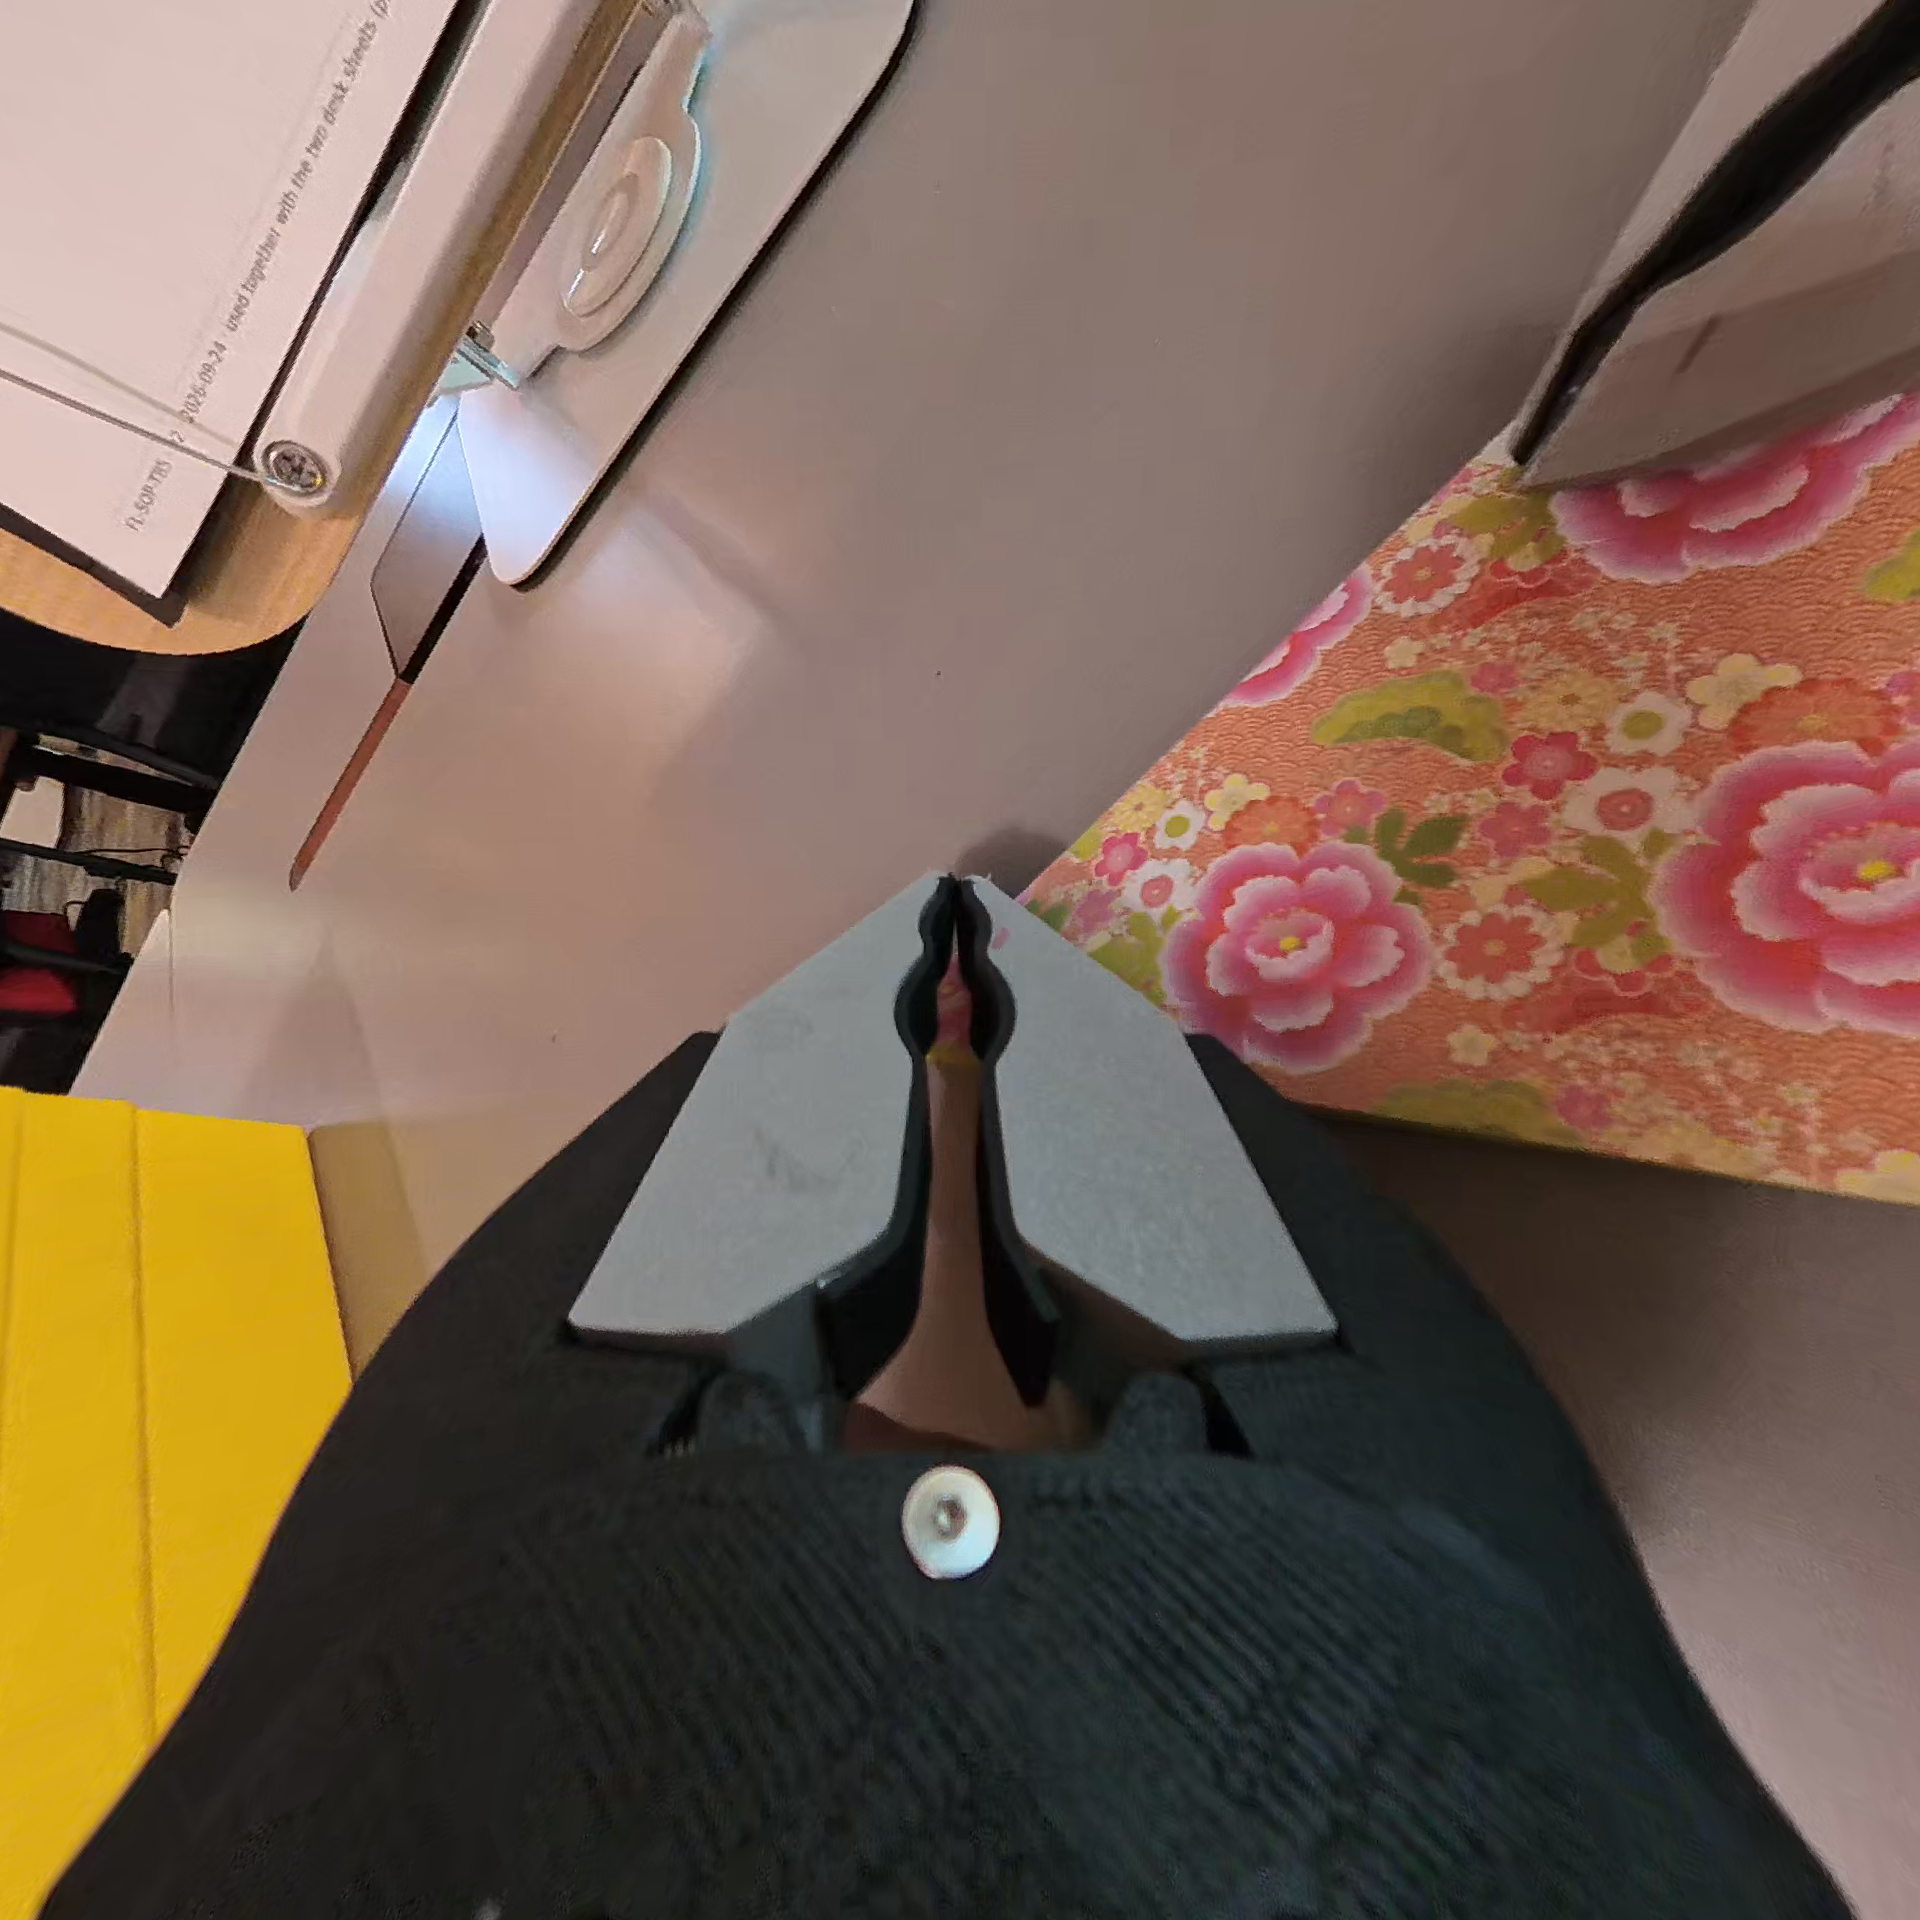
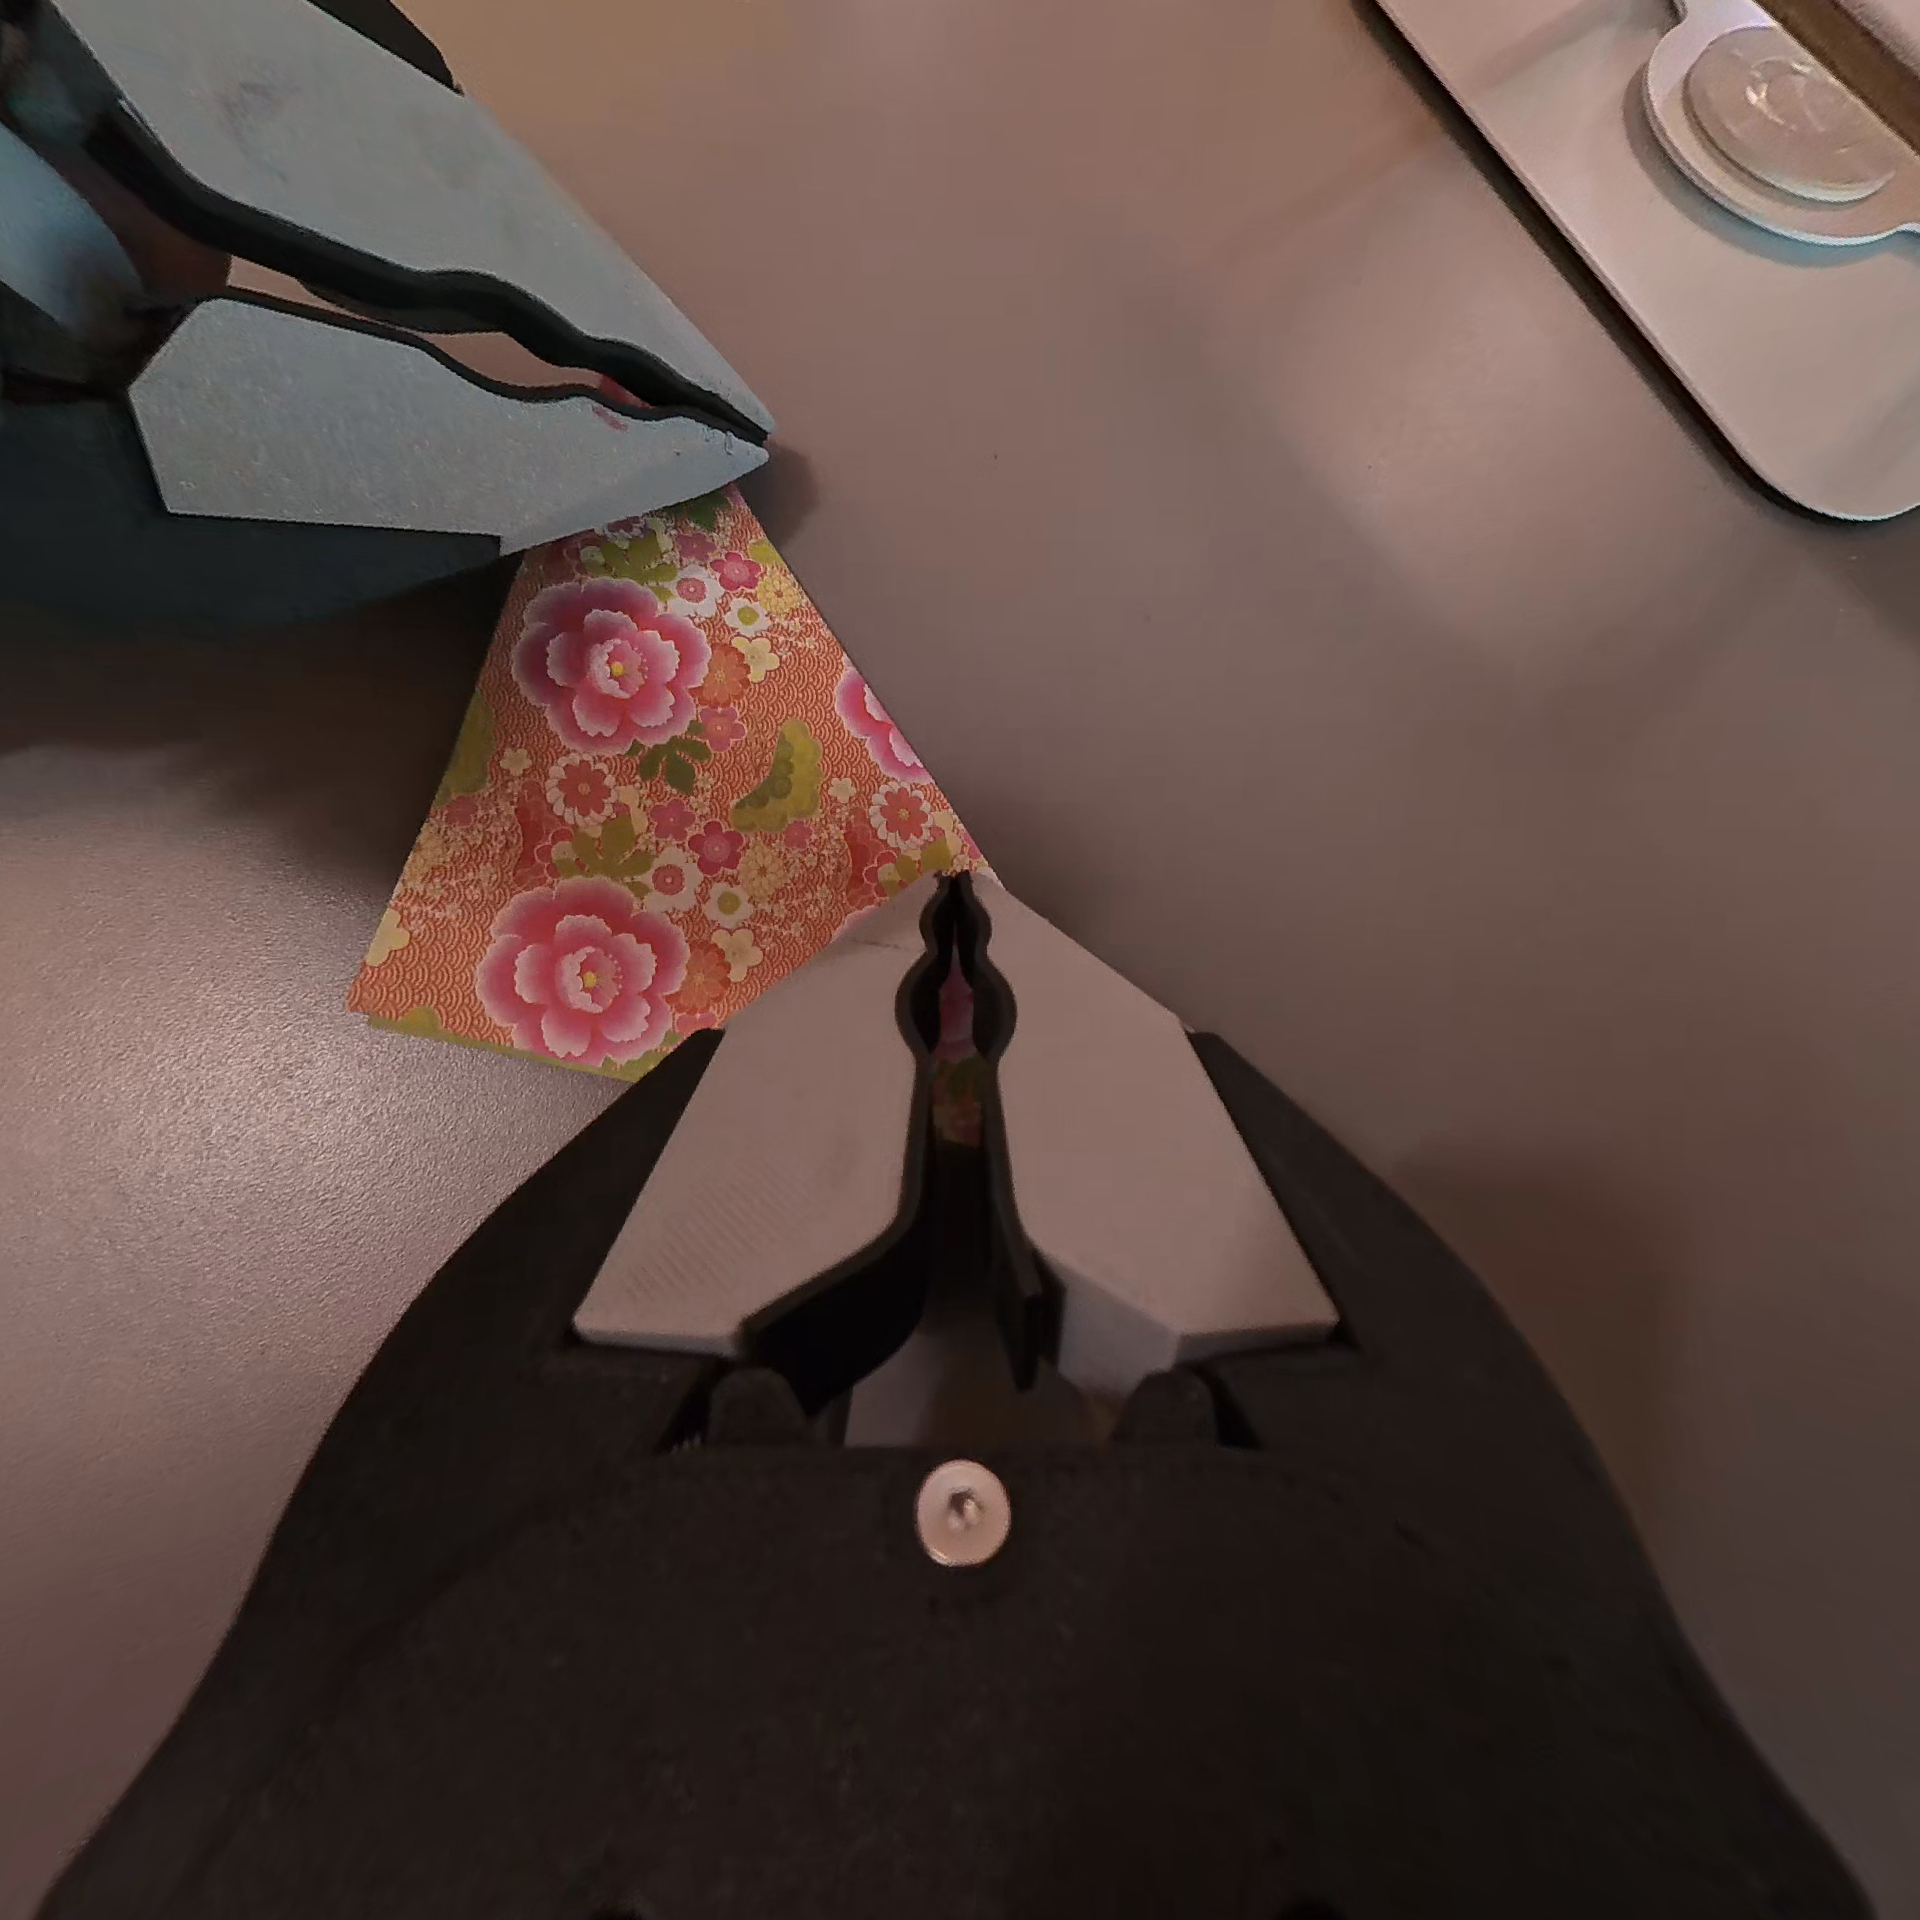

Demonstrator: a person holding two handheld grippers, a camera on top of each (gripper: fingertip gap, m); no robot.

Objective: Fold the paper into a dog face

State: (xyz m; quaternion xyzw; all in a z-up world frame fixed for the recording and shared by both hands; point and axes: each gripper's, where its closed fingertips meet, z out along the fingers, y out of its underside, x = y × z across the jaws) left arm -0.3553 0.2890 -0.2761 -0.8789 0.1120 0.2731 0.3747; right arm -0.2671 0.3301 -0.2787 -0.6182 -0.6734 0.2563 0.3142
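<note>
The paper (image 1: 1538, 831) is an orange sheet printed with pink flowers, held above the grey table. My left gripper (image 1: 956, 888) is shut on one corner of it; a strip of paper shows between its jaws. In the right wrist view the paper (image 2: 644, 790) spans between both grippers. My right gripper (image 2: 958, 883) is shut on its near corner, with paper visible in the jaw gap. The left gripper (image 2: 753, 436) shows at the upper left there, pinching the far corner. The right gripper's grey finger (image 1: 1714, 260) shows at the upper right of the left wrist view.
A white stand base (image 1: 665, 239) with a clear round pad sits at the back of the table (image 1: 935, 520); it also shows in the right wrist view (image 2: 1766, 208). A white printed sheet (image 1: 156, 260) lies at the far left. A yellow folder (image 1: 156, 1403) lies at the left edge. My right tips are about 35 cm from the yellow folder (image 1: 156, 1403), my left tips only 25 cm.
</note>
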